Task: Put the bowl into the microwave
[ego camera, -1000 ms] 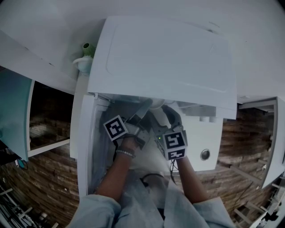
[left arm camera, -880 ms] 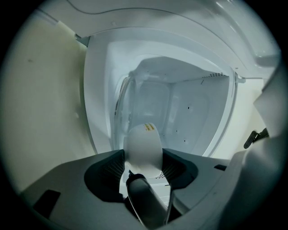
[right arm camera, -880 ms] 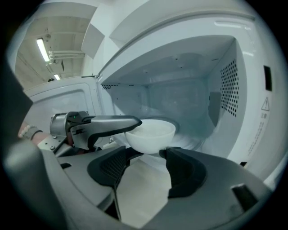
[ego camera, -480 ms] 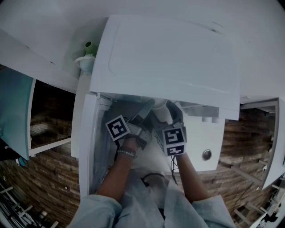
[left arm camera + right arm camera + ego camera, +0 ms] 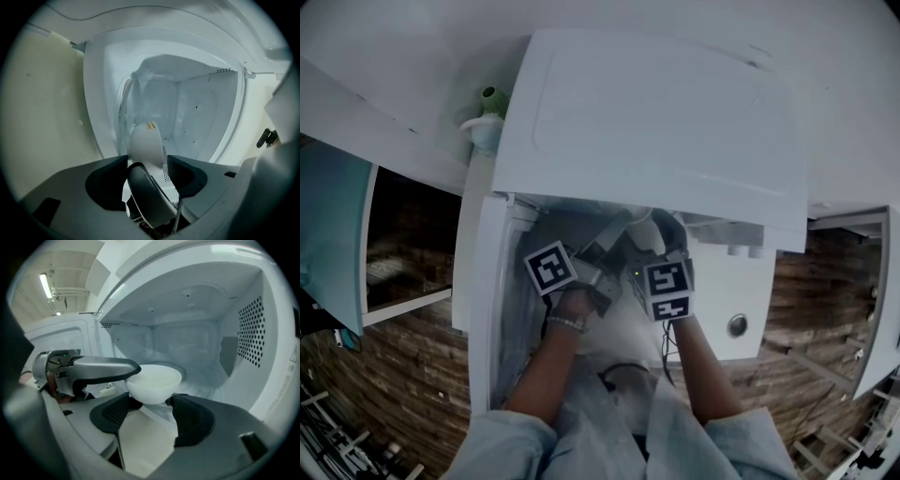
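Note:
The white bowl (image 5: 154, 380) stands upright just inside the open microwave (image 5: 647, 122), at the front of its glass turntable (image 5: 199, 376). My right gripper (image 5: 153, 401) sits low in front of the bowl. Its jaws have just been opening and now stand wide, with the bowl's foot at the gap between the tips and the pads clear of it. My left gripper (image 5: 147, 161) is rolled on its side and reaches in from the left. Its jaws have also just been opening, with the bowl's (image 5: 146, 140) rim between them. One of its fingers (image 5: 103, 369) lies over that rim.
The microwave door (image 5: 478, 281) hangs open at the left, and the control panel with a round knob (image 5: 737, 325) is at the right. A green and white object (image 5: 485, 117) stands beside the microwave's top. The oven's right inner wall is perforated (image 5: 253, 329).
The right gripper's marker cube has crept slightly toward the microwave opening. The left hand has kept its place.

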